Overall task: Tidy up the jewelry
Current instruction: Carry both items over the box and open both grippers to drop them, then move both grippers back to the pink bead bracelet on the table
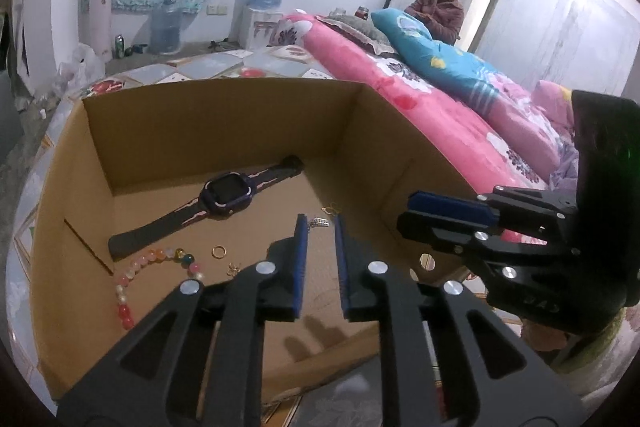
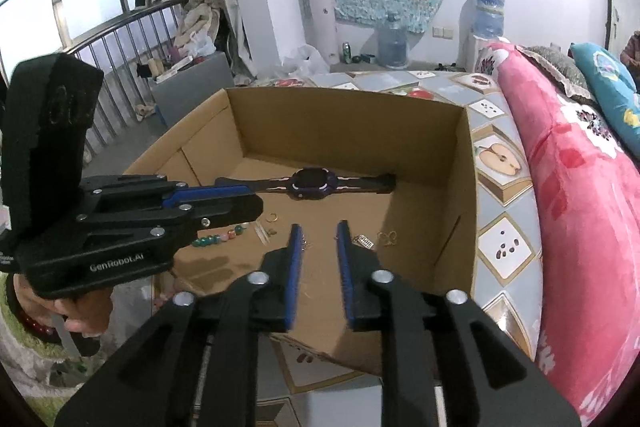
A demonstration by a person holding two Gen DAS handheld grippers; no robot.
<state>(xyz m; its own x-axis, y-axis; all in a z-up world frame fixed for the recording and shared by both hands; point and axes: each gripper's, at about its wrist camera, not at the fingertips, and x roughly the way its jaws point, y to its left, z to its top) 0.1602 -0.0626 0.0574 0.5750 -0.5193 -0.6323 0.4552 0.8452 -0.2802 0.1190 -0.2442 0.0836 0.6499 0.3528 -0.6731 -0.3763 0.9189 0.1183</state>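
Blue-padded fingers (image 1: 301, 259) of my left gripper (image 1: 321, 227) stand a narrow gap apart over the cardboard box (image 1: 224, 115), holding nothing. Just past the tips a small silver charm (image 1: 321, 222) lies on the box floor, with a thin gold clasp (image 1: 330, 207) a little beyond it.

My right gripper (image 2: 319, 231) hangs over the same box from the other side, its fingers likewise parted by a narrow gap and empty. In the left wrist view it shows at the right edge, above the box's right wall.

On the box floor, a purple watch (image 1: 228, 195) lies flat, face up. Its long axis runs from the far right corner down toward the near left; in the right wrist view the strap stretches straight across, close to the back wall.

Nearer the left wall, a bead bracelet (image 1: 132, 277) of pink, white and green stones curves across the cardboard. A gold ring (image 1: 219, 251) lies beside its upper end, and a small gold earring (image 1: 233, 269) sits just below the ring.

Beyond the box, a pink floral quilt (image 1: 432, 115) covers the bed on the right.
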